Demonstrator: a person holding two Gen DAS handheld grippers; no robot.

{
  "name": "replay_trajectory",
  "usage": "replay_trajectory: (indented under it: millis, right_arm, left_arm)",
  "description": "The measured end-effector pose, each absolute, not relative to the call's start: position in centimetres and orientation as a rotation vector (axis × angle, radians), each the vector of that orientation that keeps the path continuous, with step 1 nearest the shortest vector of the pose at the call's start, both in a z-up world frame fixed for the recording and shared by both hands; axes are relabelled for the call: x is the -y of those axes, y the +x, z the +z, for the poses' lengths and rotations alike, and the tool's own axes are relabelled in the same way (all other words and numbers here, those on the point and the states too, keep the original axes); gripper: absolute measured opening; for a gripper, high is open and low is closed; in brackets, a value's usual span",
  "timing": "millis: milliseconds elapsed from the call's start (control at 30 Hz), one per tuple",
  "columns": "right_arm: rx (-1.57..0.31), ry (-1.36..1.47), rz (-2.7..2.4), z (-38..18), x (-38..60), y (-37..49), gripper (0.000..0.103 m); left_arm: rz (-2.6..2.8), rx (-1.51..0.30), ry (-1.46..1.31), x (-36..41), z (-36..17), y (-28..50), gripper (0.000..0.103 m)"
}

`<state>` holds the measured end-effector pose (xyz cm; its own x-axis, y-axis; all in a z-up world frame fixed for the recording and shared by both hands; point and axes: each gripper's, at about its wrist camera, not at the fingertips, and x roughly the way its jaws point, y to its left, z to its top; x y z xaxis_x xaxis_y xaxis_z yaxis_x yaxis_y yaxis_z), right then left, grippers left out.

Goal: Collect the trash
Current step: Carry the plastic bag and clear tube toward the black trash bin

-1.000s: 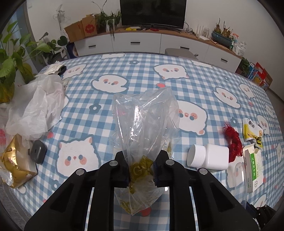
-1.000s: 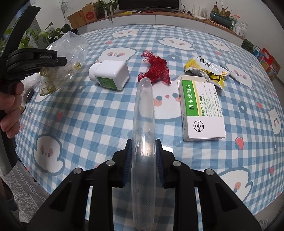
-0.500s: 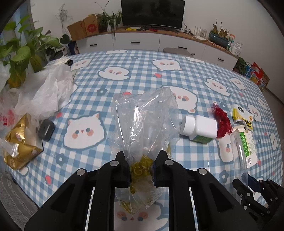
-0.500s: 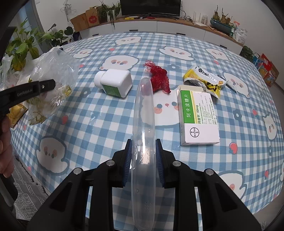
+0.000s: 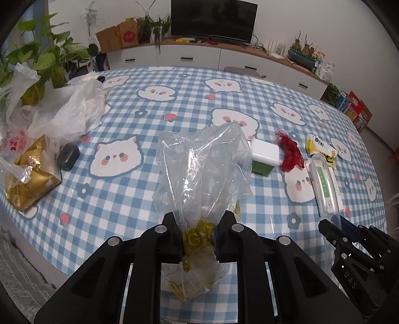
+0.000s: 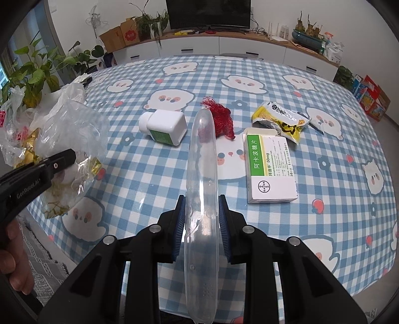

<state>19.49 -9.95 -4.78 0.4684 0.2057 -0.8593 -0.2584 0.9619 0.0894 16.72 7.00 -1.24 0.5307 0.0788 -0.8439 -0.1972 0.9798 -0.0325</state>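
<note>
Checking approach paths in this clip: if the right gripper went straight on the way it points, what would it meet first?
Probably the red mesh netting. The right gripper, shut on a clear plastic clamshell lid, points at it; the white square pill bottle lies just left. Depth is unclear.

Home living room: big television point(image 5: 214, 21) on long white sideboard point(image 5: 189, 57) along far wall, potted houseplants point(image 6: 35, 74) off tabletop's left edge, cartoon-print checked cloth over tabletop point(image 5: 189, 99), cardboard boxes point(image 5: 117, 40) stacked behind.
</note>
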Motion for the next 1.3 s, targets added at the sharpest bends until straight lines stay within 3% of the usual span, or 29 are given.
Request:
replay_trajectory:
  millis: [1300]
  right_arm:
    - [-0.952,-0.035,0.294,-3.0,9.0,9.9,0.025]
  left_arm:
    - [0.107,-0.996,-0.164,-4.3,-2.4,3.8,0.016]
